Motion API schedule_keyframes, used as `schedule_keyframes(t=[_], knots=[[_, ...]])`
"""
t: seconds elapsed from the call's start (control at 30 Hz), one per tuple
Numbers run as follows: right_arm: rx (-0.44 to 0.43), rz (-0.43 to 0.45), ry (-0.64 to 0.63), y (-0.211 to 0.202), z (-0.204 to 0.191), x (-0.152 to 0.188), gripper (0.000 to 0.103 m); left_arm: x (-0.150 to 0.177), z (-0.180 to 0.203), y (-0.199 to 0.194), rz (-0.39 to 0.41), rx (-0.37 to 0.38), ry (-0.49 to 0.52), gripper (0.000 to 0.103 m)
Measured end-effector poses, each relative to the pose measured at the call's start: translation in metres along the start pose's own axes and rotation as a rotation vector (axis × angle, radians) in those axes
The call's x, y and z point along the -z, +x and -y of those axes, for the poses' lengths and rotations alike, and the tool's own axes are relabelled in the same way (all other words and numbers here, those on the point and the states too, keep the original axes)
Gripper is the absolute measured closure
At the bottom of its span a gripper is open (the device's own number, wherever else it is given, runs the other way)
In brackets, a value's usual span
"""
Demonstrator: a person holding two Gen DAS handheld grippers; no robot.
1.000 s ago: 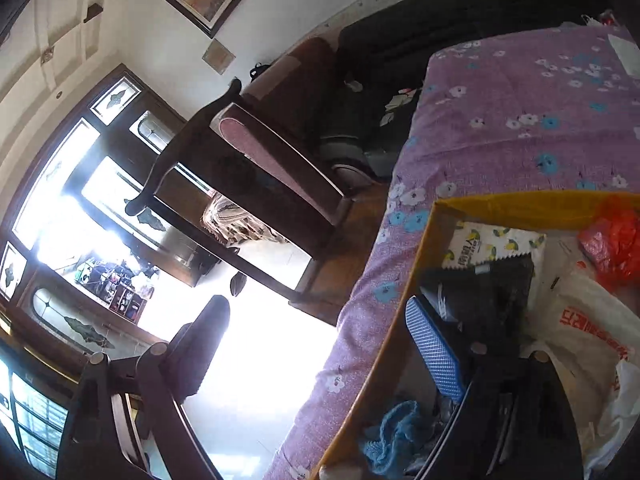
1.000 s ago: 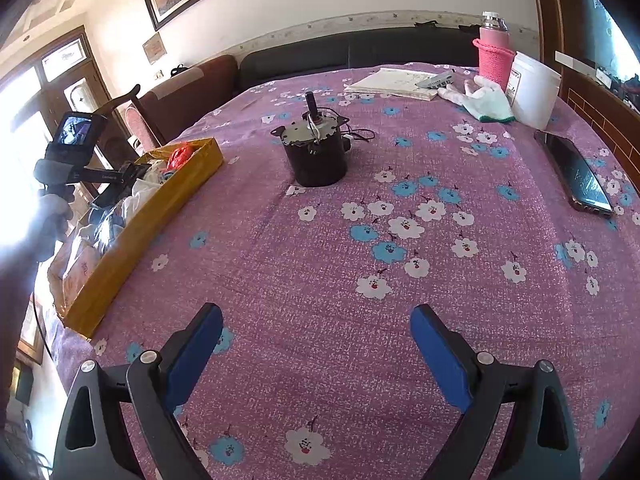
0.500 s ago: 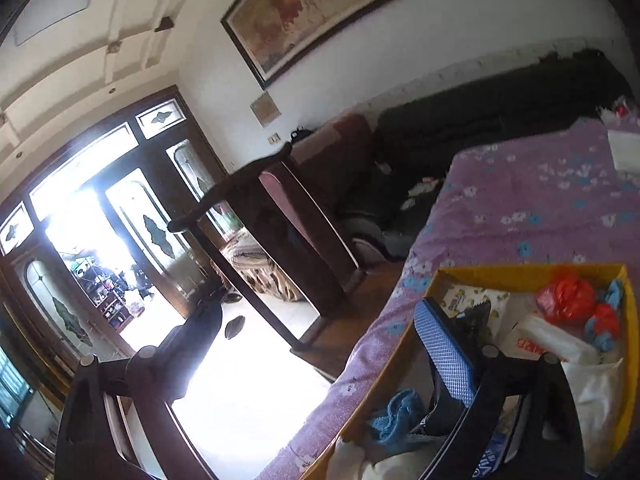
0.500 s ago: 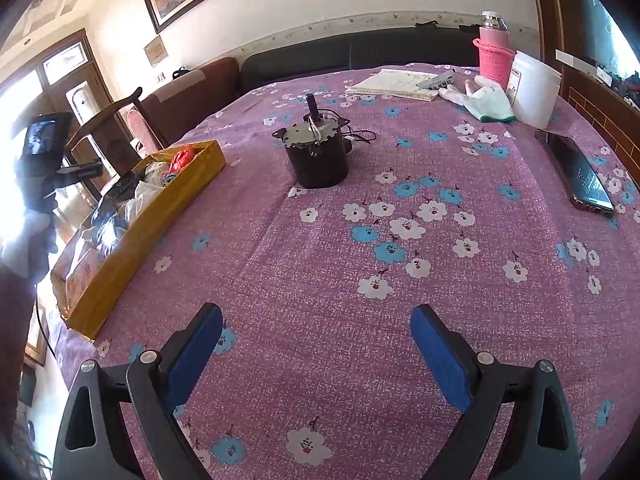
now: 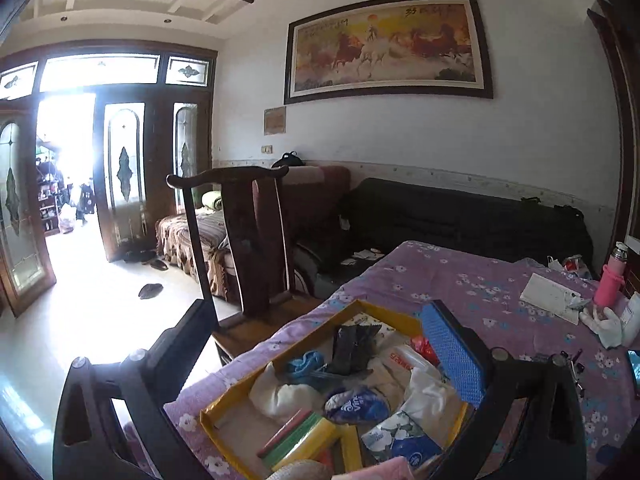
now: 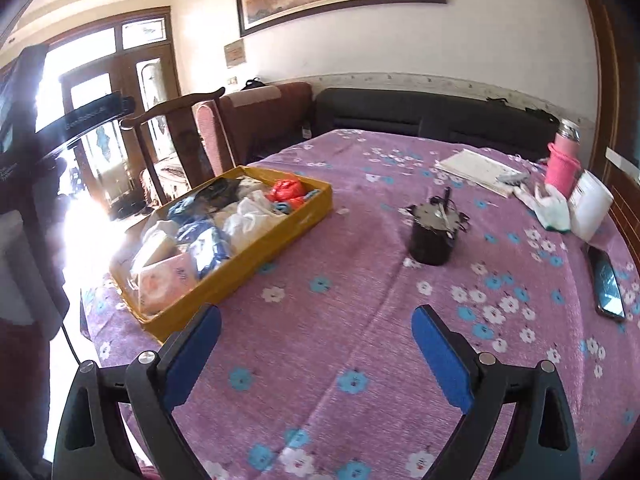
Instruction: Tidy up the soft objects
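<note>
Lifting clear of the tray, left gripper jaws just spread wide, empty. Right gripper gaping, empty, lower centre. Looks like sorting done.

Tray of soft items on table, left of motor

The near end of the yellow tray is cut off by the lower edge of the left wrist view. In the right wrist view, the phone is partly cropped at the right edge, and glare from the doorway washes out the floor.
</note>
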State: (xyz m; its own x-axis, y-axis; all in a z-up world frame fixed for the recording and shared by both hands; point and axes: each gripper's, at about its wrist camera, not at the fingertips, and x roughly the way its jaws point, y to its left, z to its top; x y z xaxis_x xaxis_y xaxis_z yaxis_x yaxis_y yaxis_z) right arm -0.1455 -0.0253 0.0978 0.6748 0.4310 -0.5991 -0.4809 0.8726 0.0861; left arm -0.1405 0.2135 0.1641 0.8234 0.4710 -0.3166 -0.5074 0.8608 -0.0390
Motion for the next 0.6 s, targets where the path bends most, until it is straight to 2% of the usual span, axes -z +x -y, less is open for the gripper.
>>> schedule_keyframes(t=[0.1, 0.27, 0.6], knots=[[-0.017, -0.016, -0.053, 0.015, -0.027, -0.003, 0.005, 0.011, -0.007, 0.003, -0.064, -0.025, -0.029, 0.000], [-0.023, -0.066, -0.125, 0.037, -0.056, -0.002, 0.004, 0.022, -0.015, 0.013, -0.138, -0.068, 0.002, 0.000], [0.020, -0.113, -0.151, 0.057, -0.071, -0.005, 0.004, 0.040, -0.031, 0.033, -0.222, -0.062, -0.011, 0.000]])
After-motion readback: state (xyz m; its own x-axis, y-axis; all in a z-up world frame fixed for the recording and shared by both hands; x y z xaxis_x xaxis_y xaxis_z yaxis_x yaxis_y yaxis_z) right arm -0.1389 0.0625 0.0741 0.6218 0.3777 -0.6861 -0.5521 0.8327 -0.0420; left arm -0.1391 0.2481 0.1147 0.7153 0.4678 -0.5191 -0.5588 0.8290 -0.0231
